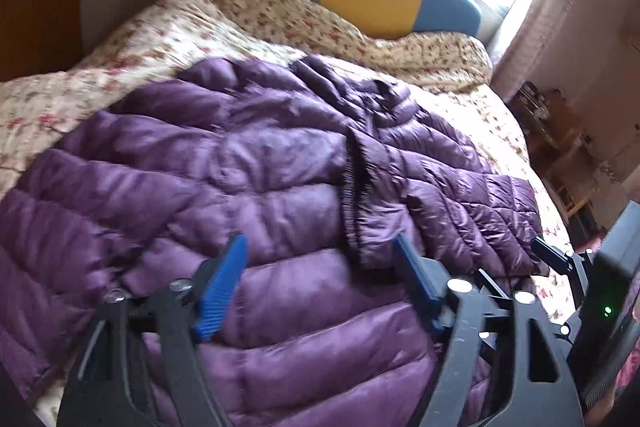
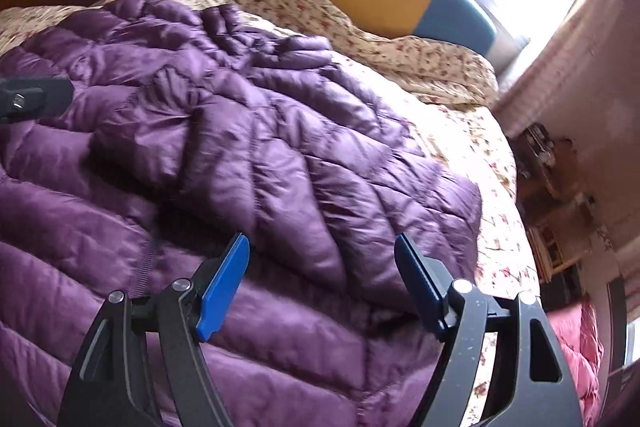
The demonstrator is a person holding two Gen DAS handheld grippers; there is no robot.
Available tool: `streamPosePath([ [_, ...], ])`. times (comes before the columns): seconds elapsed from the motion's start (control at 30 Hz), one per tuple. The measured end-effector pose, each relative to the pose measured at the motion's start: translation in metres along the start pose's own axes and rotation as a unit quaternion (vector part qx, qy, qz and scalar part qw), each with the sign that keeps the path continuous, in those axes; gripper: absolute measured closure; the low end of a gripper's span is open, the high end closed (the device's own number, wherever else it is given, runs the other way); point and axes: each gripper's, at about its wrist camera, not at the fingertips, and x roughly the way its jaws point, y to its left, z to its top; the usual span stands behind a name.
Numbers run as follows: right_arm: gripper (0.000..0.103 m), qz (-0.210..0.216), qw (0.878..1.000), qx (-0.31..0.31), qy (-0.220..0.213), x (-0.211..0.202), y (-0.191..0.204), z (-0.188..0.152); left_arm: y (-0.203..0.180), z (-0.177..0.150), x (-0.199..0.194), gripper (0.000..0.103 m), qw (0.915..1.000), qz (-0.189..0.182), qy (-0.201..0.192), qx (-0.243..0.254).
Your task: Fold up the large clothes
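Purple jacket (image 1: 248,163) spreads beneath both spread grippers — left gripper (image 1: 320,287), right gripper (image 2: 322,287).

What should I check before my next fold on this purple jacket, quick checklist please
1. Left claw open and holding nothing: ok, its blue pads stand wide apart over the jacket.
2. Right claw open and holding nothing: ok, same wide gap.
3. Jacket fully on the bed: cannot tell, its near edge runs out of both views.
4. Sleeve laid across the body: ok, it lies folded over the front.
5. Jacket smooth: not ok, the top end near the floral cover is bunched and wrinkled.
6. Claws clear of each other: ok, apart, though the right claw shows close at the left view's edge.
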Motion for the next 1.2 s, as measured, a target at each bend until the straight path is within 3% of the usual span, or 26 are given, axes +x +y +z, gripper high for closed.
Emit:
streamPosePath([
  [0.1,0.026,-0.002,1.0,0.018,-0.002,-0.002,-0.014,-0.001,-0.011,0.004,0.016,0.033,0.9999,-0.007,0.014,0.004],
  [0.23,0.022,-0.008,0.999,0.049,-0.001,0.001,-0.034,-0.003,-0.024,0.005,0.042,0.075,0.9991,-0.012,0.041,0.009],
  [0.33,0.021,-0.011,0.997,0.081,0.004,0.007,-0.048,-0.003,-0.022,0.004,0.049,0.093,0.9992,0.0,0.039,0.006],
  [0.53,0.021,0.022,0.989,0.145,0.015,0.028,-0.068,0.003,0.003,0.005,0.035,0.095,0.9998,0.007,0.011,-0.015],
  [0.77,0.021,0.052,0.987,0.15,0.019,0.054,-0.057,0.018,0.032,0.007,0.017,0.095,0.999,0.032,-0.015,-0.027],
  [0.9,0.016,0.066,0.988,0.142,0.013,0.063,-0.049,0.026,0.046,0.005,0.011,0.095,0.9979,0.05,-0.025,-0.033],
  [1.2,0.014,0.075,0.981,0.176,0.018,0.087,-0.064,0.03,0.068,0.007,0.005,0.095,0.9957,0.067,-0.038,-0.051],
])
